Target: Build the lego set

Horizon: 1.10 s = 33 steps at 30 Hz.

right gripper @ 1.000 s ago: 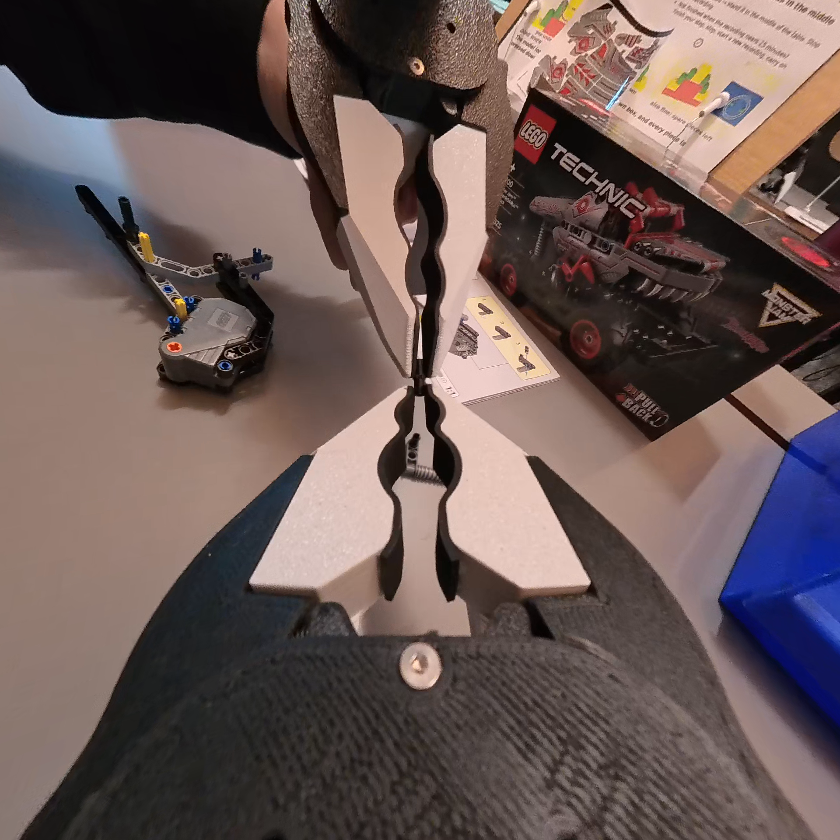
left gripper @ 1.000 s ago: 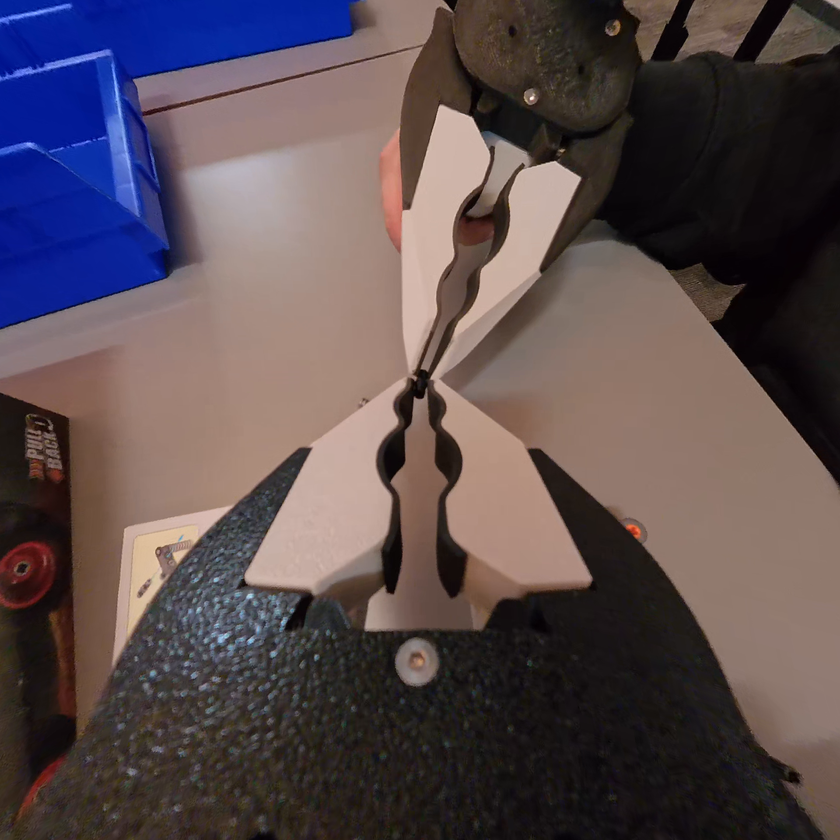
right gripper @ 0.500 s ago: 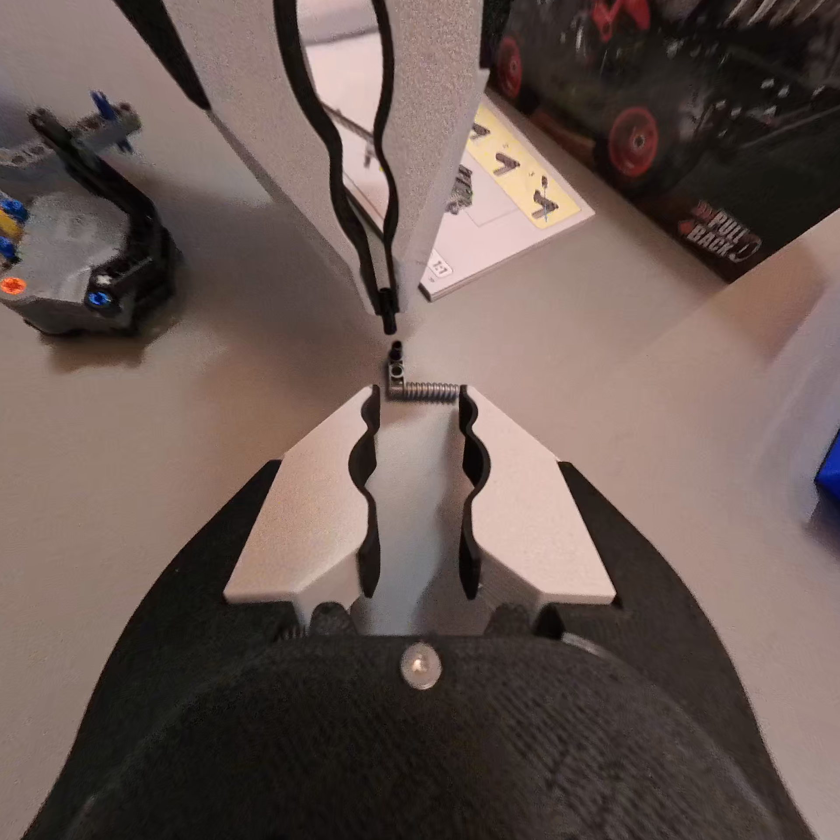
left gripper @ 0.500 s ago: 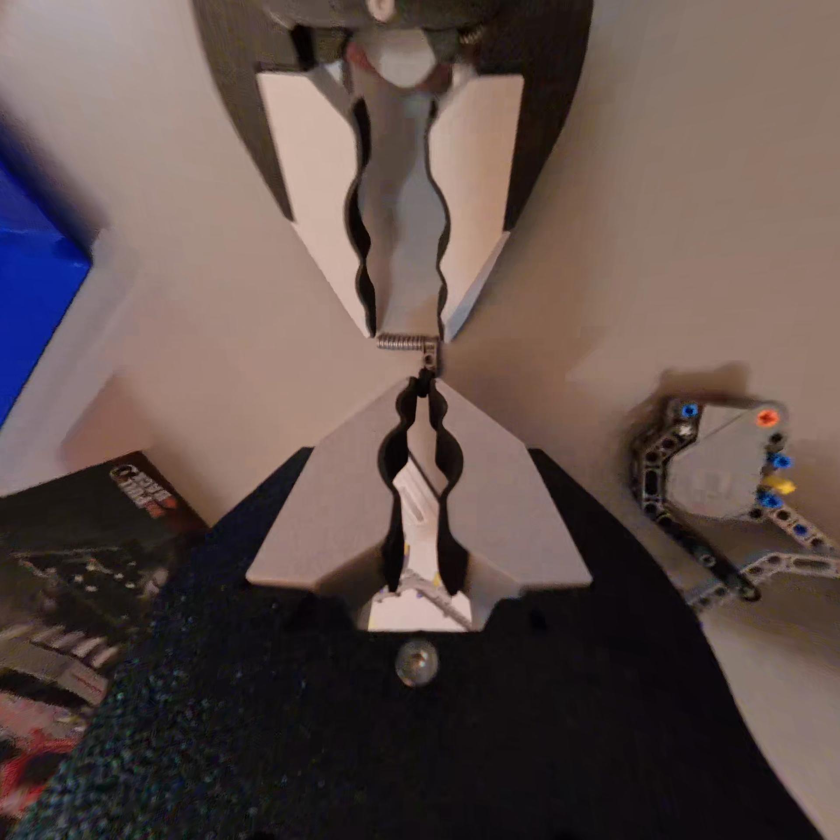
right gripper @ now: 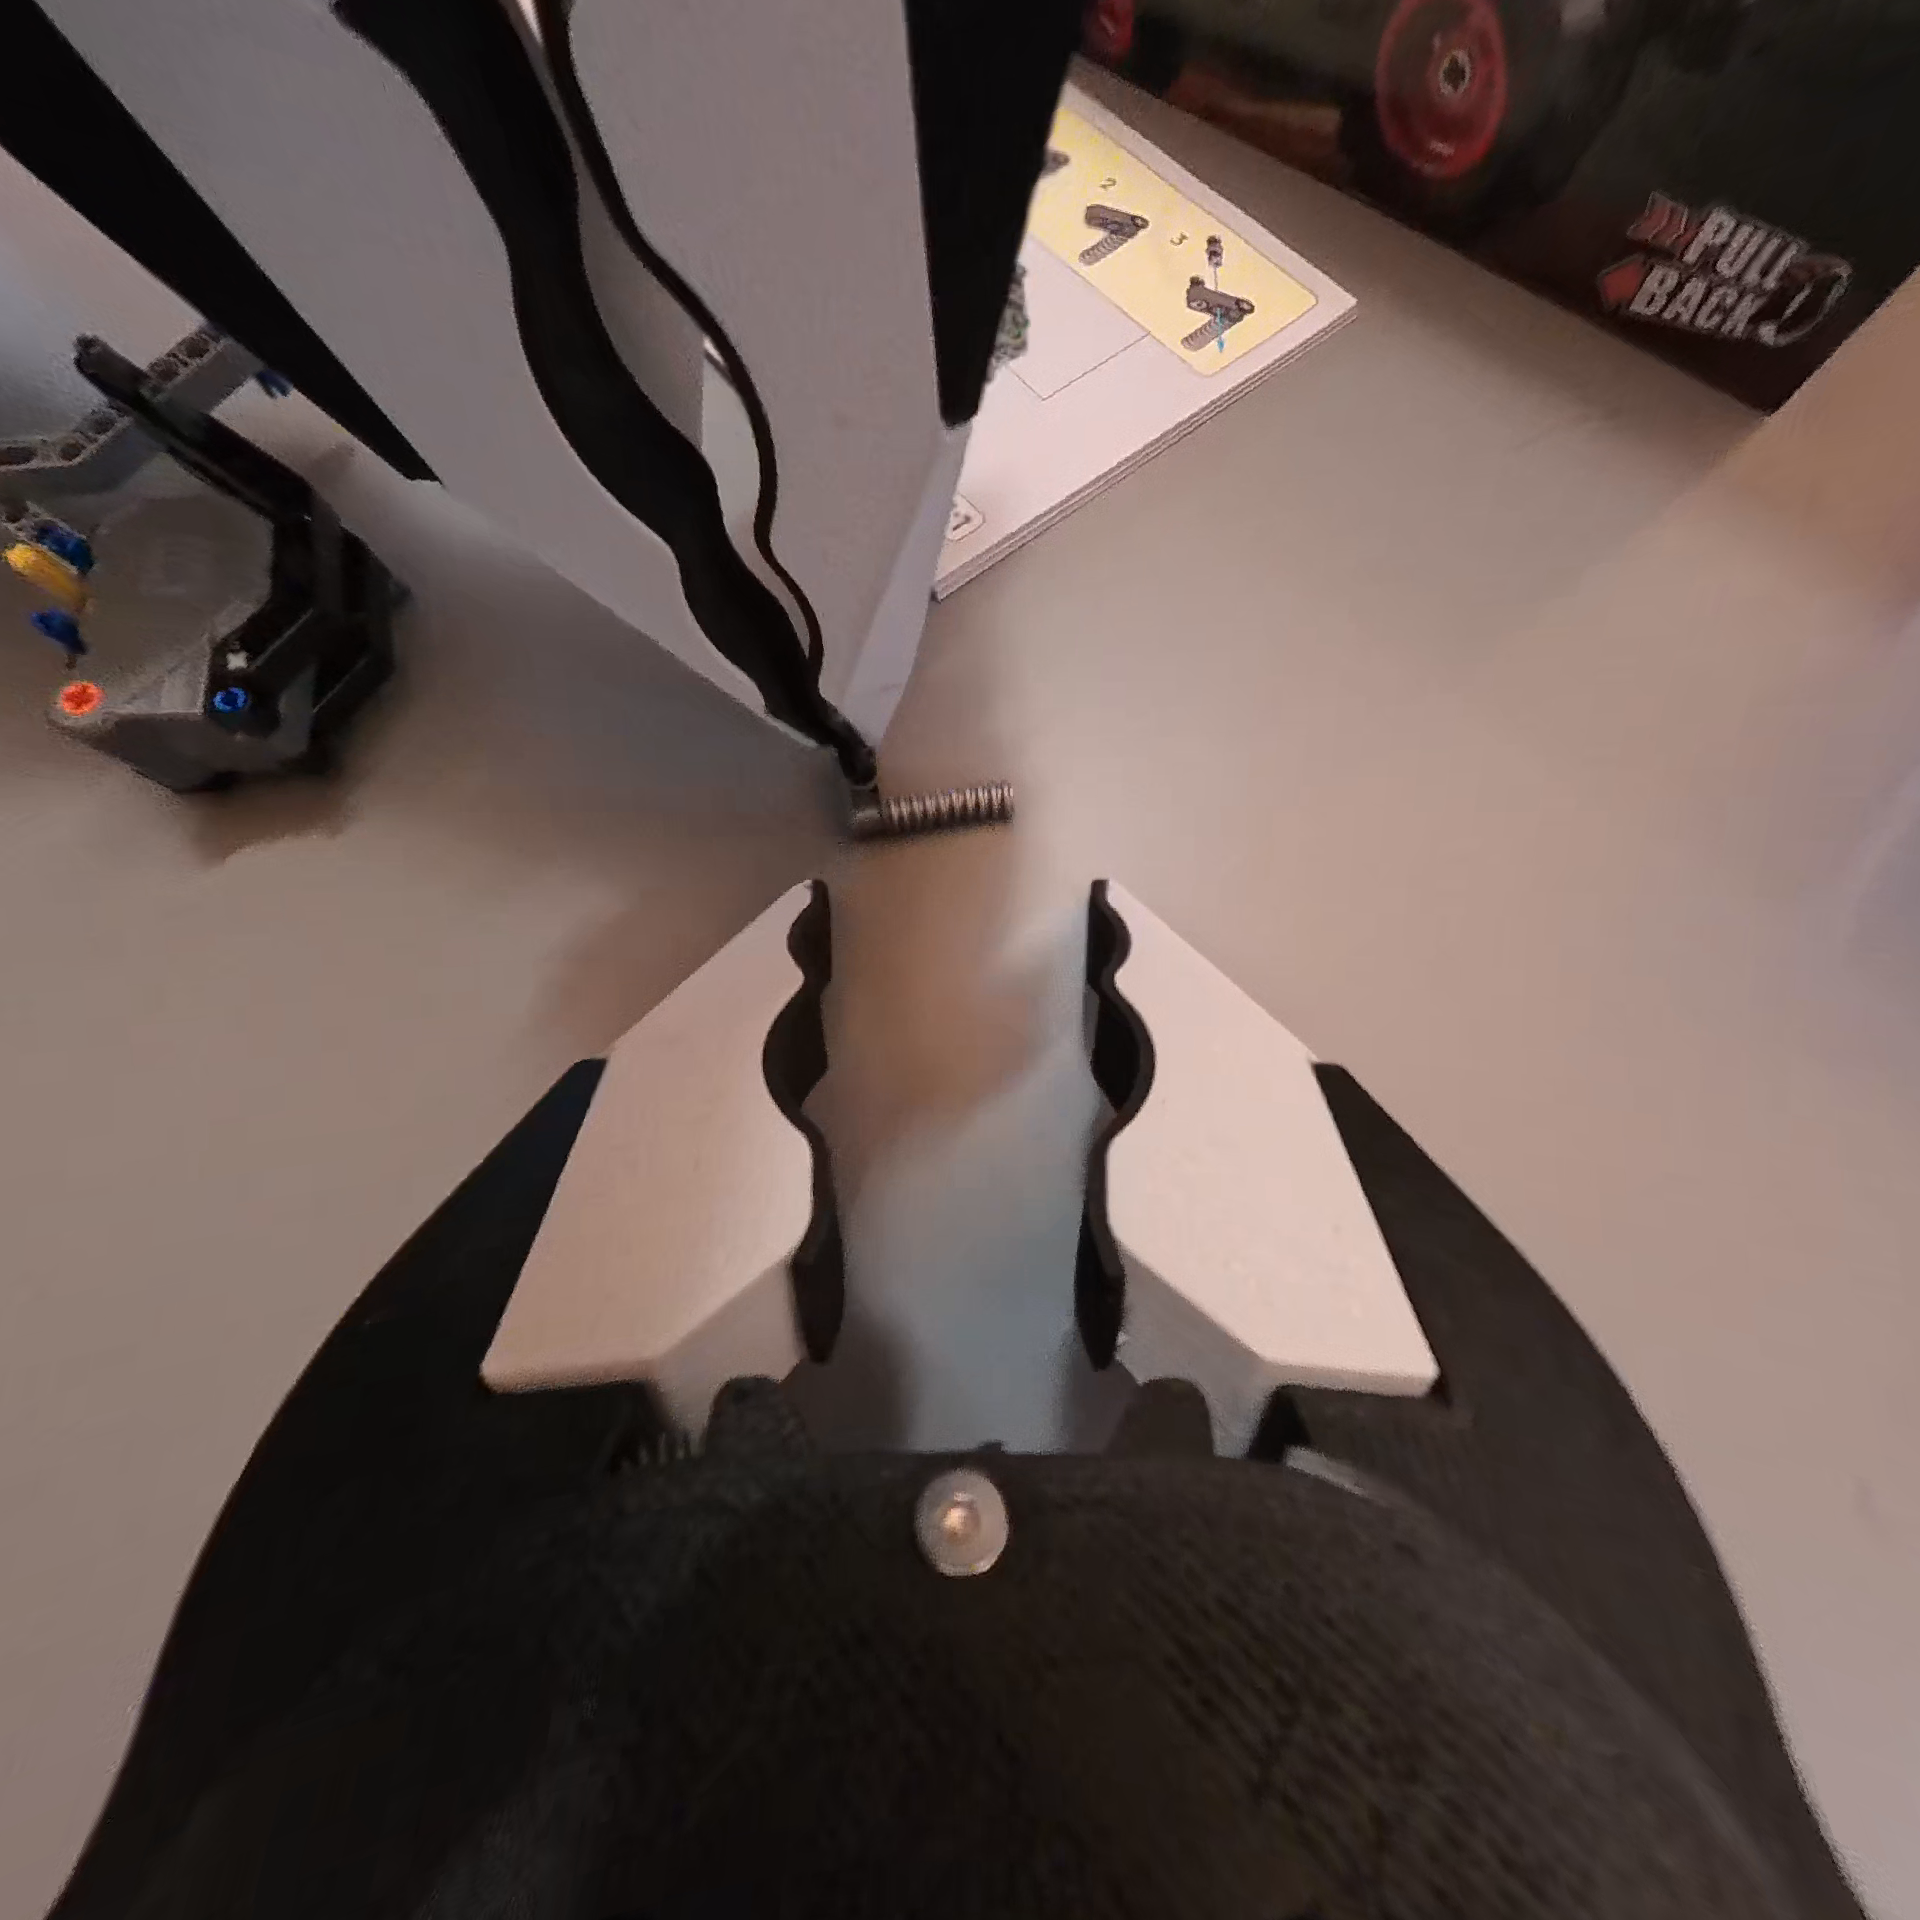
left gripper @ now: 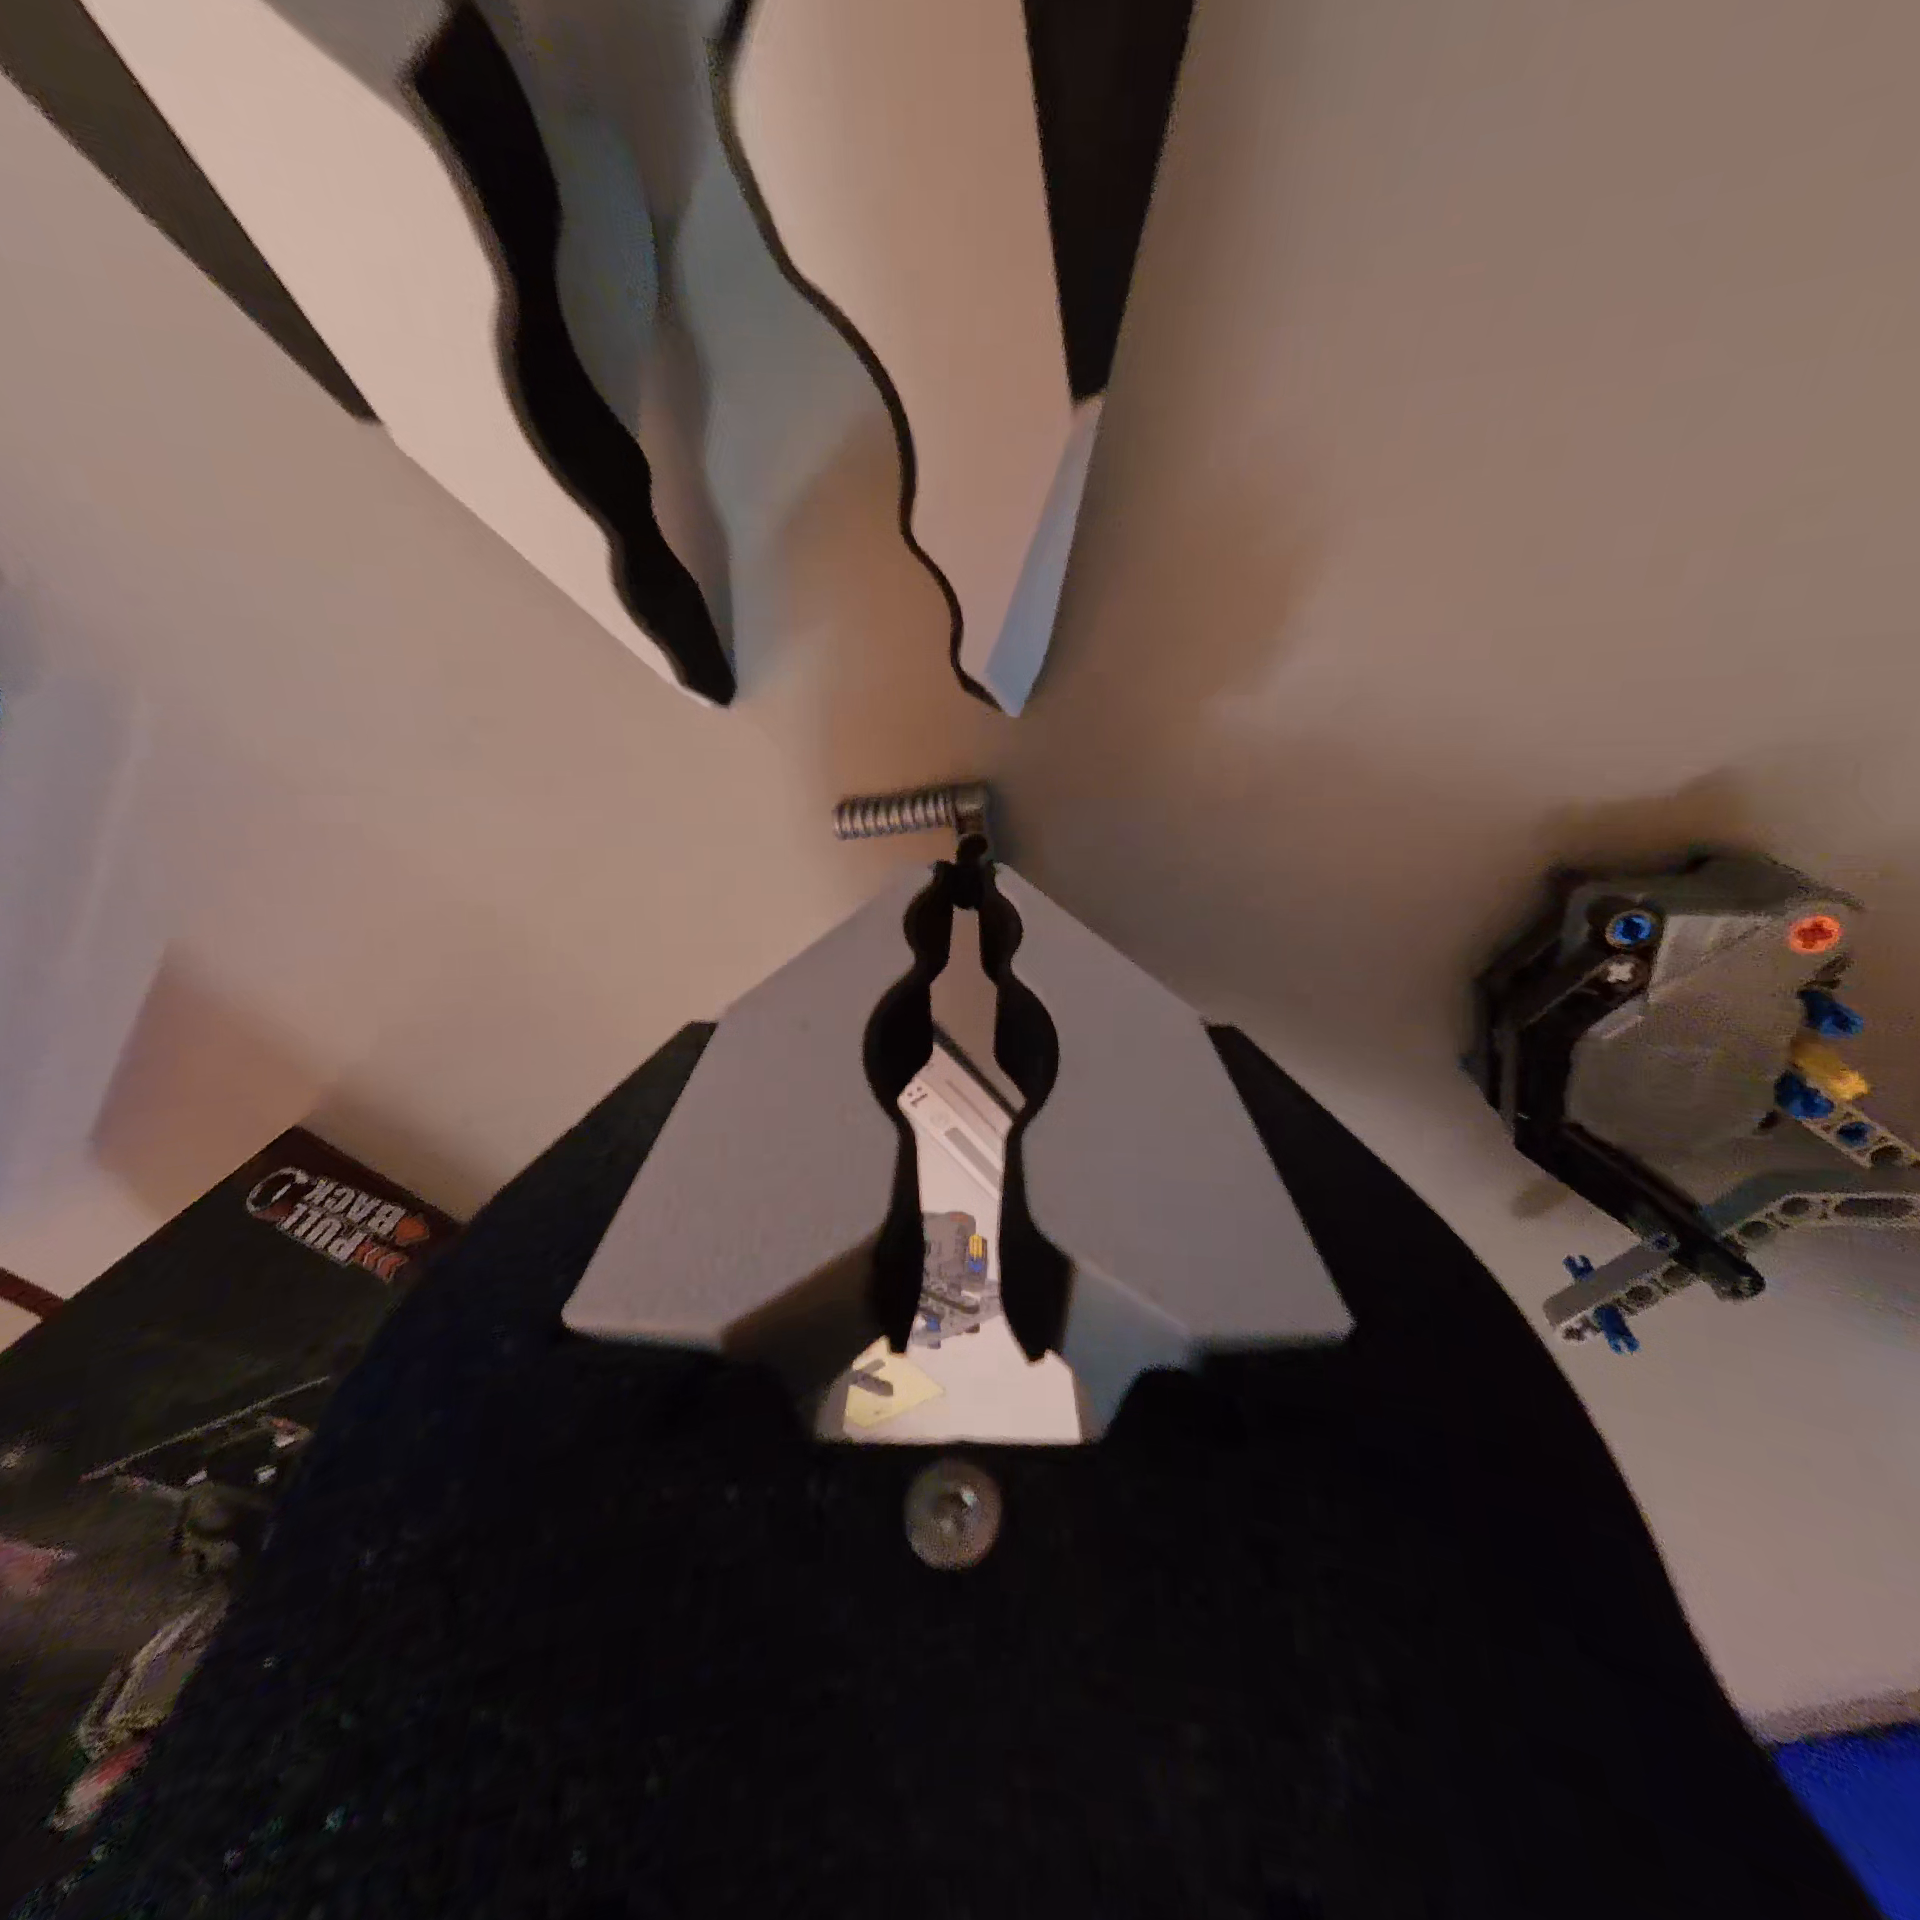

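A small metal spring with a grey connector at one end (left gripper: 914, 816) lies on the grey table (left gripper: 1351, 520). My left gripper (left gripper: 961, 878) is shut on a short black pin (left gripper: 969, 850), and the pin's tip touches the connector. The spring also shows in the right wrist view (right gripper: 935, 808), with the left gripper (right gripper: 847, 743) coming down from above onto its connector end. My right gripper (right gripper: 956, 894) is open and empty, just short of the spring. It shows at the top of the left wrist view (left gripper: 862, 696).
A part-built grey pull-back motor in a black frame with blue and yellow pins (left gripper: 1704, 1049) (right gripper: 197, 644) lies beside the grippers. An instruction booklet (right gripper: 1122, 343) and the dark set box (right gripper: 1558, 125) (left gripper: 208, 1299) lie beyond. A blue bin corner (left gripper: 1860, 1808) shows.
Both grippers came down from the air to the table. My right gripper opened, let go of the spring piece and drew back. The left gripper stayed shut on the pin.
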### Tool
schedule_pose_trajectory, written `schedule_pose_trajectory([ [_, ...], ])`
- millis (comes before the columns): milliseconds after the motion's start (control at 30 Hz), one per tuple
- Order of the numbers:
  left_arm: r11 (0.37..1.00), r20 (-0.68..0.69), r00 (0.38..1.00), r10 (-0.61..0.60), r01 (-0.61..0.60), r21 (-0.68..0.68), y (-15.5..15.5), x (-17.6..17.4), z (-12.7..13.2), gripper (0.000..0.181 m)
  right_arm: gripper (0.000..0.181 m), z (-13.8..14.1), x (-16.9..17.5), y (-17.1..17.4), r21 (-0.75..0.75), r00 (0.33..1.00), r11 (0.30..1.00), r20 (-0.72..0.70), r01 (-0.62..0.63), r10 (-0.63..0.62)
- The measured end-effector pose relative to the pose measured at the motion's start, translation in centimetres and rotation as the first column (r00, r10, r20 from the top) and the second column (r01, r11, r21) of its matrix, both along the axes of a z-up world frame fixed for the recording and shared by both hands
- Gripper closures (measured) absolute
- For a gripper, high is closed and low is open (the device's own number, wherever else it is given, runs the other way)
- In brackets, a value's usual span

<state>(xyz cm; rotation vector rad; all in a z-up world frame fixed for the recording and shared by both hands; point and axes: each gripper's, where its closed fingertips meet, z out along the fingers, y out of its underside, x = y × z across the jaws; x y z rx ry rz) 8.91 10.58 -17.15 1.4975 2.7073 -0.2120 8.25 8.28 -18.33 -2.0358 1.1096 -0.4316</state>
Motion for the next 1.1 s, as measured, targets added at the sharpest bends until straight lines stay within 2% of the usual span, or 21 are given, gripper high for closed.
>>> schedule_pose_trajectory([
  [167,0.996,0.042,0.999,0.011,-0.014,0.083,-0.1,0.1,-0.3,0.179,0.128,0.3,-0.4,-1.6,0.085,0.997,0.994,-0.036,0.074,-0.071],
  [333,0.991,0.074,0.997,-0.004,-0.006,0.137,-0.2,0.0,-0.3,0.179,0.128,0.3,-0.4,-3.4,0.088,0.99,0.986,-0.038,0.142,-0.139],
  [833,0.979,0.176,0.984,0.006,-0.041,0.199,-0.2,0.6,-0.4,0.179,0.132,0.3,-0.3,-3.6,0.095,0.987,0.983,-0.043,0.157,-0.154],
  [1100,0.977,0.174,0.985,0.017,-0.053,0.205,-0.1,0.7,-0.4,0.179,0.134,0.3,-0.3,-3.7,0.093,0.987,0.983,-0.042,0.159,-0.156],
])
